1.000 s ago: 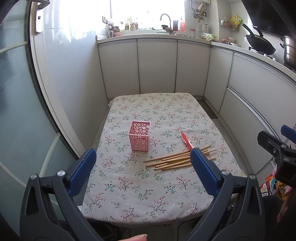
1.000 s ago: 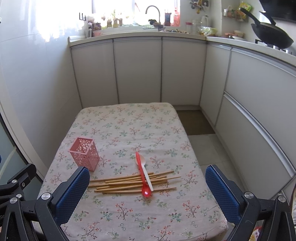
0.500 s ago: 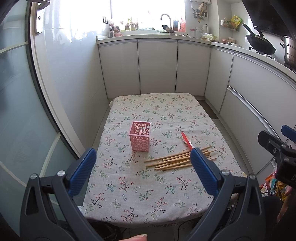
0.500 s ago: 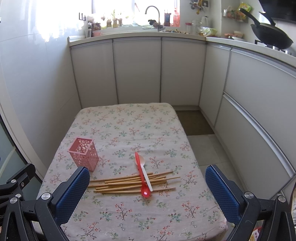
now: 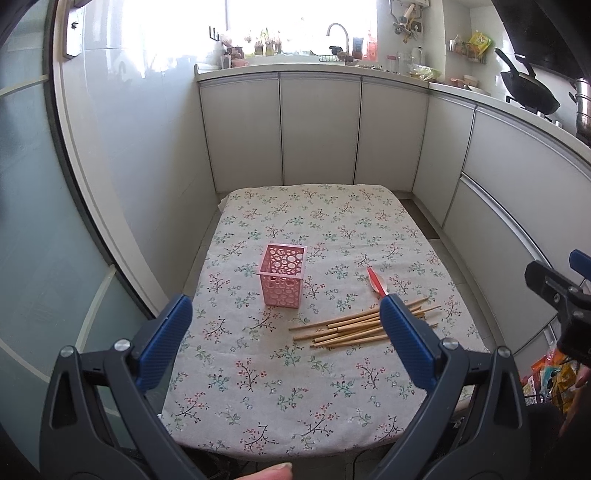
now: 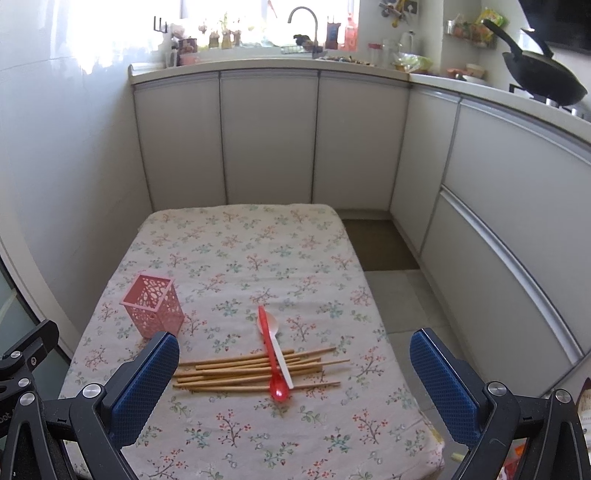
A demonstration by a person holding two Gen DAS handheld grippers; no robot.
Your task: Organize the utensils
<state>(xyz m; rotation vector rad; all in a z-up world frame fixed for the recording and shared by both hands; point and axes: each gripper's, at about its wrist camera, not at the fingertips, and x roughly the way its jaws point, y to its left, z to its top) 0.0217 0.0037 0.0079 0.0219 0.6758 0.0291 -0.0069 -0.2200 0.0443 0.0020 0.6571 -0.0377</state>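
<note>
A pink perforated holder (image 5: 283, 274) (image 6: 153, 310) stands upright on the flowered tablecloth (image 5: 317, 229) (image 6: 236, 251). Several wooden chopsticks (image 5: 354, 328) (image 6: 243, 373) lie in a loose bundle to its right. A red spoon (image 6: 271, 356) and a white spoon (image 6: 276, 338) lie across them; the red spoon also shows in the left wrist view (image 5: 376, 280). My left gripper (image 5: 288, 343) is open and empty, above the table's near edge. My right gripper (image 6: 295, 387) is open and empty, above the chopsticks' near side.
White cabinets (image 5: 317, 129) run along the back and right. A counter with a sink tap (image 6: 303, 22) and a black wok (image 6: 543, 79) lies beyond. A glass door (image 5: 33, 240) is on the left. Floor (image 6: 391, 288) shows right of the table.
Both grippers have barely moved; the view has shifted very slightly. Nothing on the table has moved.
</note>
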